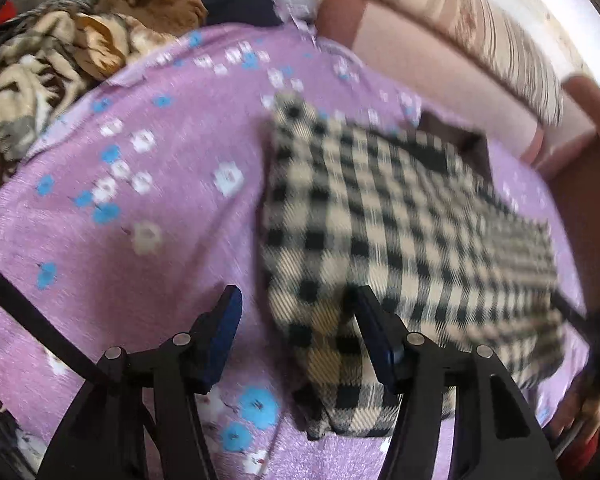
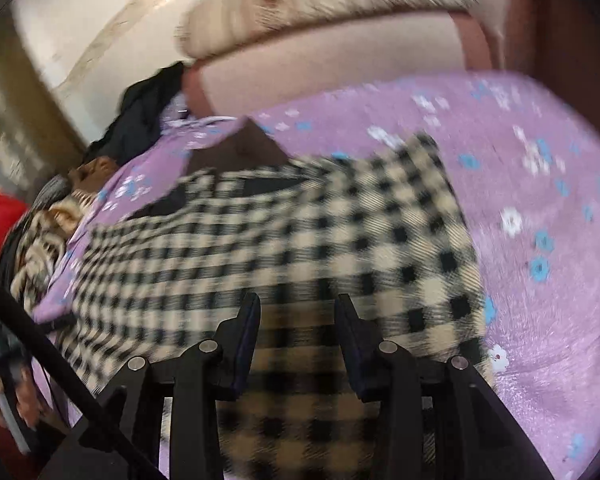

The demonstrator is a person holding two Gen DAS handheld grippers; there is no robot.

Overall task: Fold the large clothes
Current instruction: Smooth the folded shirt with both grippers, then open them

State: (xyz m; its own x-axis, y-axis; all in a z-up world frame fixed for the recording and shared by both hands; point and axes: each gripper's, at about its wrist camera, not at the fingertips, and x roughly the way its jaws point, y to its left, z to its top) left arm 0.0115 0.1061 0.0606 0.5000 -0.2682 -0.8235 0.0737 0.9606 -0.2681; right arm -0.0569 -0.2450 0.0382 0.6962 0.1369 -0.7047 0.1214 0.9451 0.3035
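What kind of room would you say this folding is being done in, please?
Probably a bedroom or living room at home: a purple floral bedspread covers a wide soft surface, a striped cream bolster cushion lies behind it, and crumpled brown-and-cream clothes are heaped beside it.

My right gripper (image 2: 296,312) hangs over the checked garment (image 2: 300,236), jaws apart, nothing visibly clamped. Garment lies folded on the purple floral sheet (image 2: 540,184). Clothes pile (image 2: 48,224) at left, striped pillow (image 2: 300,4) behind. Frame blurred.
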